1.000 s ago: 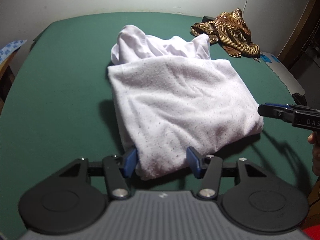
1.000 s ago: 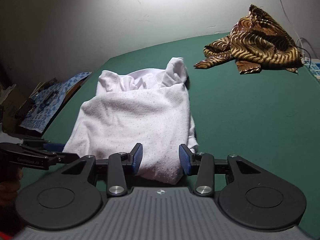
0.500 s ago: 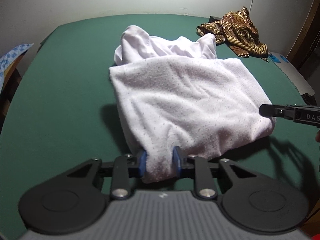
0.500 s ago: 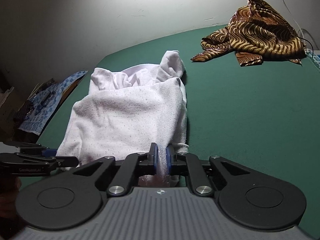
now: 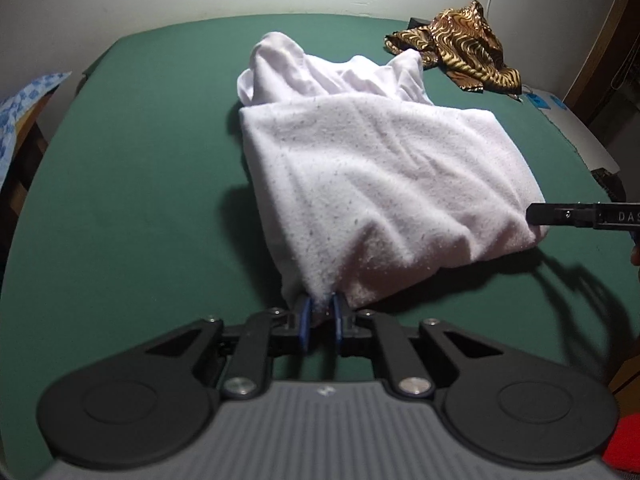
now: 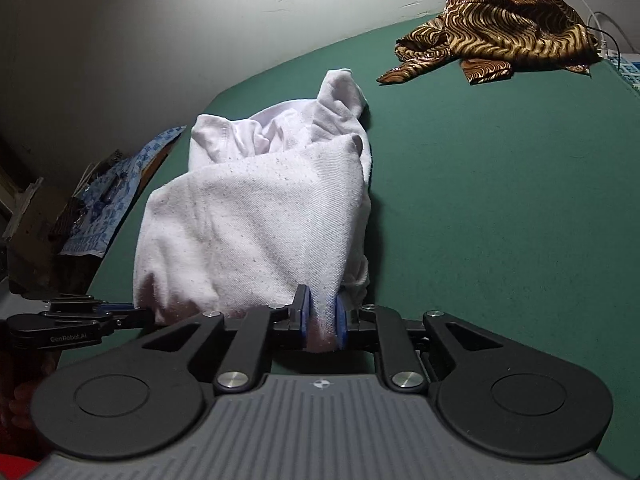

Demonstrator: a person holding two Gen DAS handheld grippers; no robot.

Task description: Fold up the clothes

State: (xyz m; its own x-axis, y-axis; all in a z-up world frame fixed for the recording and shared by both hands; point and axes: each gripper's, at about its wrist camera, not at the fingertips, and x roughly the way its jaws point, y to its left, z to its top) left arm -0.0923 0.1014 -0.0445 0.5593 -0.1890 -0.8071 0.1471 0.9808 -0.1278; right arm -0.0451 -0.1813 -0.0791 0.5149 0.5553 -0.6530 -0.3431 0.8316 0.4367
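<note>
A white garment (image 5: 372, 184) lies partly folded on the green table (image 5: 132, 184), its near edge raised off the surface. My left gripper (image 5: 320, 312) is shut on the near left corner of that edge. My right gripper (image 6: 320, 316) is shut on the other near corner of the white garment (image 6: 260, 220). In the left wrist view the right gripper (image 5: 536, 214) enters from the right edge, pinching the cloth. In the right wrist view the left gripper (image 6: 136, 314) shows at the lower left, against the cloth. The garment's far end is bunched up.
A brown and gold striped garment (image 5: 460, 52) lies crumpled at the table's far right corner (image 6: 504, 36). A blue patterned cloth (image 6: 120, 192) hangs off to the left of the table. A white board (image 5: 576, 128) sits past the right edge. Bare green surface surrounds the garment.
Both grippers went from open around the garment's near edge to shut on it. The pinched edge has since risen off the table, tenting the cloth.
</note>
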